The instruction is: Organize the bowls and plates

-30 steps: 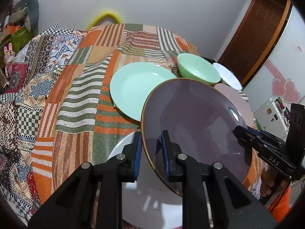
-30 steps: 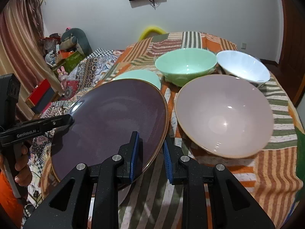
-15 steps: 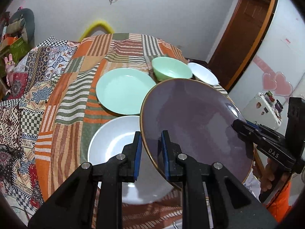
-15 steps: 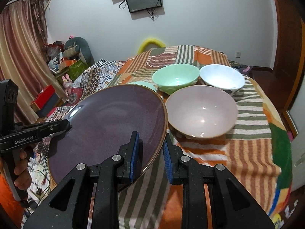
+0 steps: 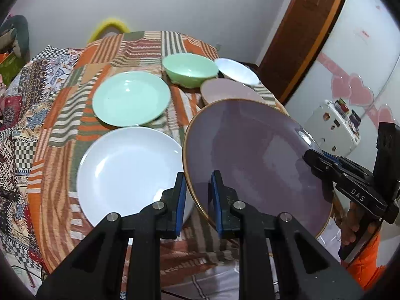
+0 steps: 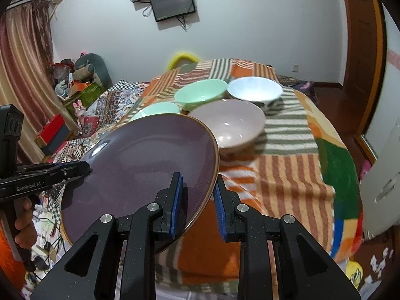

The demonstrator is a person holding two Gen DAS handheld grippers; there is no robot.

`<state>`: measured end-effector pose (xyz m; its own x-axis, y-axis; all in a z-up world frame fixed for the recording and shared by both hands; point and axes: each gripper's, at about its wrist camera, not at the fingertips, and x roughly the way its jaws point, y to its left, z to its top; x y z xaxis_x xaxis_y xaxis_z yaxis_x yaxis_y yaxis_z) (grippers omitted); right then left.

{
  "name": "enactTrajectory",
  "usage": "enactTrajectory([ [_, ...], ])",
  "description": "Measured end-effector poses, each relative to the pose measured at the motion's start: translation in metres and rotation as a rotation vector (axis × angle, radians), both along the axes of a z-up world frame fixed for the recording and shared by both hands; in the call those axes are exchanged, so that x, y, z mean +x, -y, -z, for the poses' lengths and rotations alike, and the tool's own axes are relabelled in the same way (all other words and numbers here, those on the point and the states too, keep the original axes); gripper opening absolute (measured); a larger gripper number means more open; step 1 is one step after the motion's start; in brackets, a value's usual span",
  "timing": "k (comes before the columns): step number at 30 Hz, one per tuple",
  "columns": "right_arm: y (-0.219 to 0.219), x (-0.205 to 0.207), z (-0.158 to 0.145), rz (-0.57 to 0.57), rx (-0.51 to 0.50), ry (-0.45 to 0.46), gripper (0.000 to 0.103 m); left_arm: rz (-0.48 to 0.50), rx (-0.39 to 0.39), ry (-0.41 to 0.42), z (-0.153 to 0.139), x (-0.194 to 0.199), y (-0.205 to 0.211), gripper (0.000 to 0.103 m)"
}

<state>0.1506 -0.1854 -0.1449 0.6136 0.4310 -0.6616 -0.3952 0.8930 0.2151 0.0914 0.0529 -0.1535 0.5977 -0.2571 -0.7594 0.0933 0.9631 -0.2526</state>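
A purple plate (image 5: 250, 155) with a gold rim hangs tilted above the near edge of the table, carried between both grippers. My left gripper (image 5: 197, 182) is shut on its left rim, and my right gripper (image 6: 198, 185) is shut on its right rim (image 6: 150, 155). On the striped cloth lie a white plate (image 5: 127, 170) and a green plate (image 5: 131, 98). Behind them stand a green bowl (image 5: 190, 68), a white bowl (image 5: 236, 71) and a pink bowl (image 6: 230, 122).
The round table (image 6: 287, 175) wears an orange patchwork cloth that hangs over its edge. A wooden door (image 5: 300, 37) and a white cabinet (image 5: 332, 127) stand to the right. Boxes and toys (image 6: 80, 87) pile up by the curtain at the left.
Both grippers have drawn back from the table and risen slightly with the purple plate between them. The white plate beneath it has come into full view, and the bowls look farther off.
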Motion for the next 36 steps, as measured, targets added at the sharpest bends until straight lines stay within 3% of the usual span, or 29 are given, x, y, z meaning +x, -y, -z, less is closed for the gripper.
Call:
enactTrajectory([
  [14,0.052,-0.013,0.034,0.051,-0.009,-0.068,0.022,0.056,0.015,-0.117,0.036,0.015,0.042,0.019],
  [36,0.076,0.011,0.072,0.1,-0.031,-0.157,0.022,0.084,0.095,-0.257,0.089,0.061,0.077,0.019],
])
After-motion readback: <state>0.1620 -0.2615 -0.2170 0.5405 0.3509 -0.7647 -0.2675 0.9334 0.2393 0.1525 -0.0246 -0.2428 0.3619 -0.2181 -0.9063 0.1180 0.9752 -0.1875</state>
